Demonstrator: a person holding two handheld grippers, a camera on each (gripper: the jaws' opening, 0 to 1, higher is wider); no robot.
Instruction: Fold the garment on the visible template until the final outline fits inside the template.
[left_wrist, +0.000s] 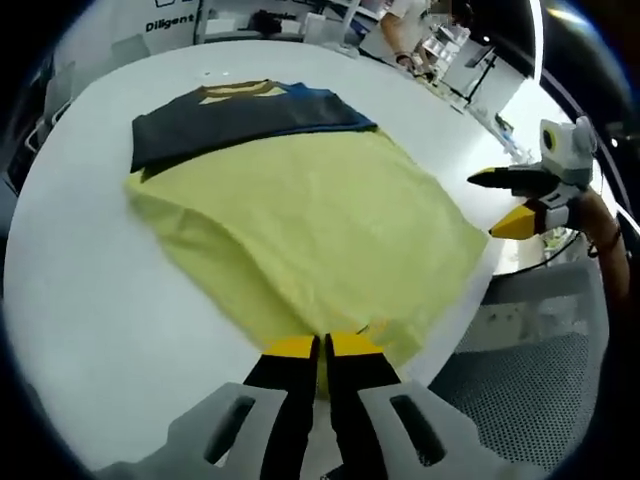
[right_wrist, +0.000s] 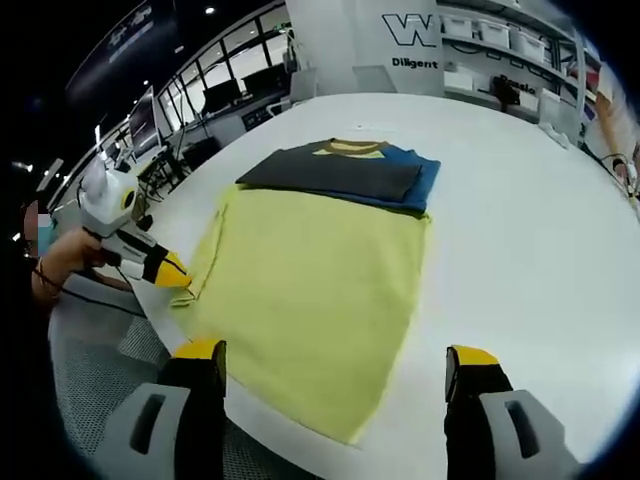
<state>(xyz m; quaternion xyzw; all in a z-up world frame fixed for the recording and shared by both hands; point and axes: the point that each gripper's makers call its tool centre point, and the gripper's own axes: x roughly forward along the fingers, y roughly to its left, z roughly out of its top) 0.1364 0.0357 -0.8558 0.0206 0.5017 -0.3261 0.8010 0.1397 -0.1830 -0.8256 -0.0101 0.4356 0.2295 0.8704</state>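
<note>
While your left gripper (left_wrist: 322, 348) pinches the yellow garment's (left_wrist: 320, 225) near hem at 6 o'clock, your right gripper (right_wrist: 335, 362) hangs wide and empty. Lift unevenly and you risk dragging it over the folded dark garment (right_wrist: 340, 172) at 12 o'clock on the white table (right_wrist: 520, 230).

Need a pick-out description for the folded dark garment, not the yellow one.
Start at the big white table. A wide yellow cloth lies spread on it. At that cloth's far edge, opposite the grippers, sits the folded dark garment: charcoal on top, blue at one side, a yellow collar showing.
</note>
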